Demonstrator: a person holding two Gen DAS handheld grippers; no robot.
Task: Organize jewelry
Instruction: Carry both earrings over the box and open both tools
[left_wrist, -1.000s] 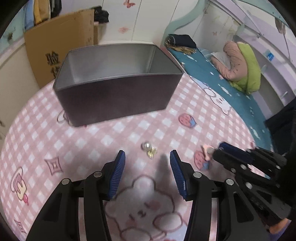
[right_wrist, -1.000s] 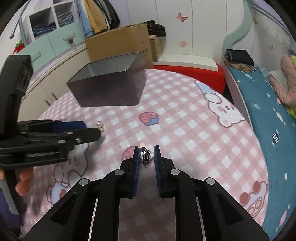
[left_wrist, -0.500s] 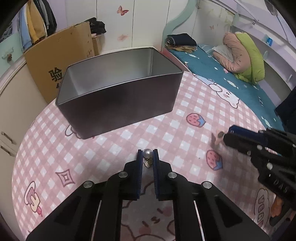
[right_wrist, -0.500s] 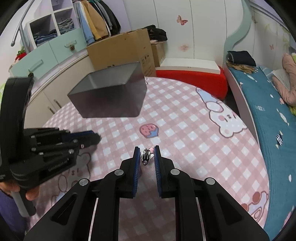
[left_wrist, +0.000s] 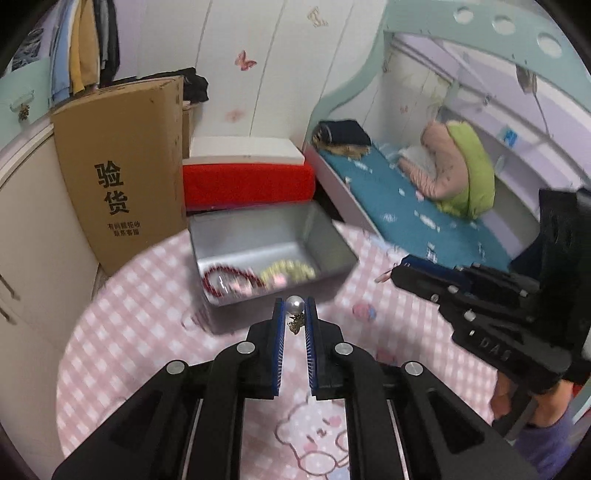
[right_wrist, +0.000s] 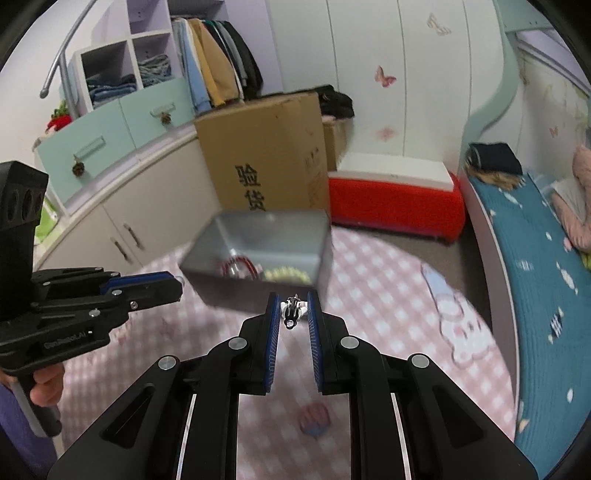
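Pink checked tablecloth (left_wrist: 129, 332) below: left gripper (left_wrist: 294, 314) pinches pearl earring (left_wrist: 295, 305), right gripper (right_wrist: 291, 312) clamps small black-white trinket (right_wrist: 291, 310), both just short of metal tin (left_wrist: 266, 236); next, carry over rim, release.

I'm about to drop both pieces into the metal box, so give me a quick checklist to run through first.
1. Left tongs gripping the pearl earring: ok, pinched at the tips.
2. Right tongs gripping the small black and white piece: ok.
3. Metal box open on top: ok, no lid on it.
4. Room inside the box: ok, the red bracelet and yellow-green bracelet lie along the near side, the far part is bare.
5. Both tongs over the box opening: not ok, both sit short of its near wall.
6. Tongs apart from each other: ok.
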